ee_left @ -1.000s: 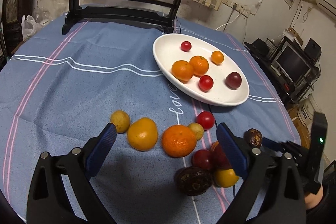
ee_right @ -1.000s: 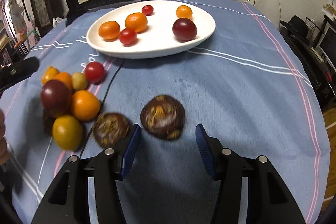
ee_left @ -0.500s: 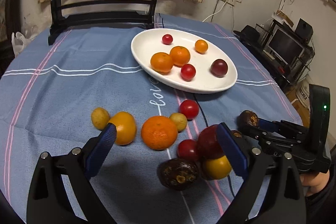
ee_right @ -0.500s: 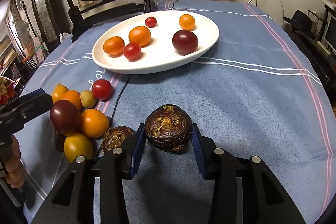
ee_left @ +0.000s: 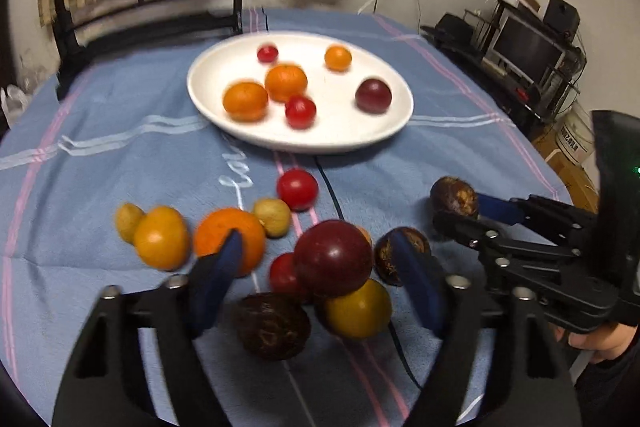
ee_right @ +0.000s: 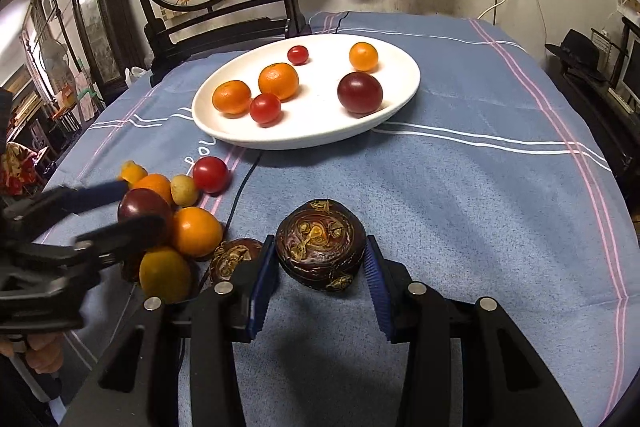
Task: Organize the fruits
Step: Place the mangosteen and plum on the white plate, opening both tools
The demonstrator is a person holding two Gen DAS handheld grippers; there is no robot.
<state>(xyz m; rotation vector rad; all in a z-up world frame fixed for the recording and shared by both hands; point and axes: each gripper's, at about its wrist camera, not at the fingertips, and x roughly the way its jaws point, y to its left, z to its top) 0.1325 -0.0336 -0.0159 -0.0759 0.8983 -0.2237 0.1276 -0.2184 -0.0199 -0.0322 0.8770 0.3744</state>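
Loose fruit pile (ee_left: 332, 259) beside white plate (ee_left: 224, 67), closing jaws astride.

The right claw (ee_right: 320, 275) clamps a wrinkled dark fruit (ee_right: 321, 245) on the blue cloth (ee_right: 480, 207), near the white plate (ee_right: 320, 131).

Six fruits (ee_right: 359, 93) on one plate (ee_right: 404, 67); about eleven loose (ee_right: 210, 174) on the cloth.

Motion blur smears the plate (ee_left: 208, 99) and its fruit in the left view.
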